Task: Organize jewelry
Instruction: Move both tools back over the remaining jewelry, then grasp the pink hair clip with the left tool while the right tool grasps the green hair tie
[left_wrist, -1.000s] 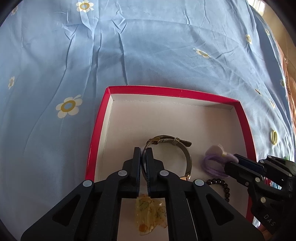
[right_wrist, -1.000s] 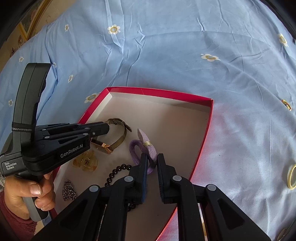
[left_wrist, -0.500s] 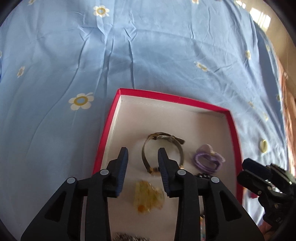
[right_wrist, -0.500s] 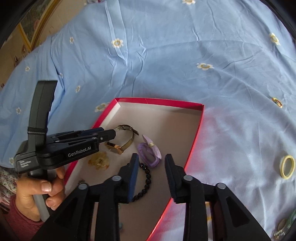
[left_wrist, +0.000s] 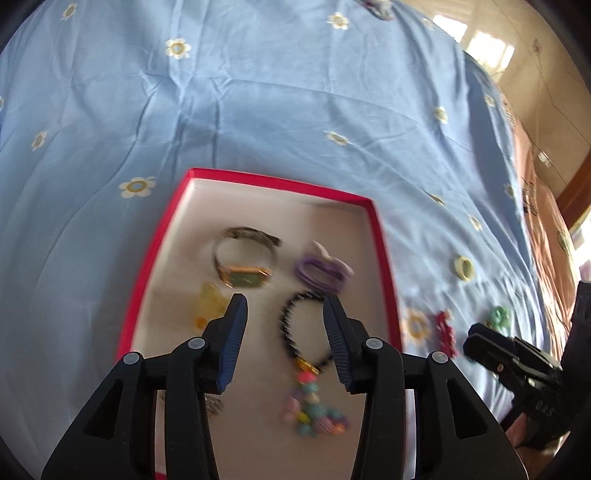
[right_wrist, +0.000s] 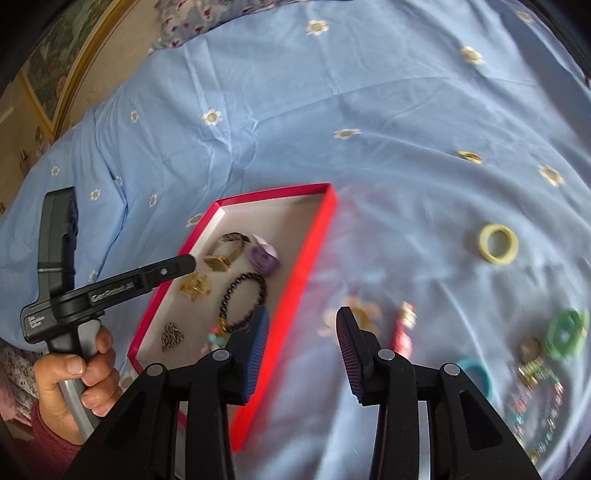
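A red box (left_wrist: 280, 182) with a white inside lies on the blue flowered sheet. In it lie a gold watch (left_wrist: 245, 258), a purple hair tie (left_wrist: 323, 267), a black bead bracelet (left_wrist: 295, 332) with a colourful charm, and a yellow clip (left_wrist: 208, 306). My left gripper (left_wrist: 284, 301) hovers above the box. Its jaws are opening, with nothing between them. My right gripper (right_wrist: 303, 314) hangs over the box's right rim (right_wrist: 317, 236) and the sheet. Its jaws are opening too, and hold nothing.
Loose pieces lie on the sheet right of the box: a pale yellow ring (right_wrist: 496, 243), a red piece (right_wrist: 404, 332), a green ring (right_wrist: 565, 334), a teal ring (right_wrist: 478, 376) and a bead necklace (right_wrist: 535, 406). A hand (right_wrist: 74, 373) holds the left gripper's handle.
Both grippers were shut low in the box, left at the watch, right at the purple hair tie. Both have opened and pulled back and up. The watch and tie stay in the box.
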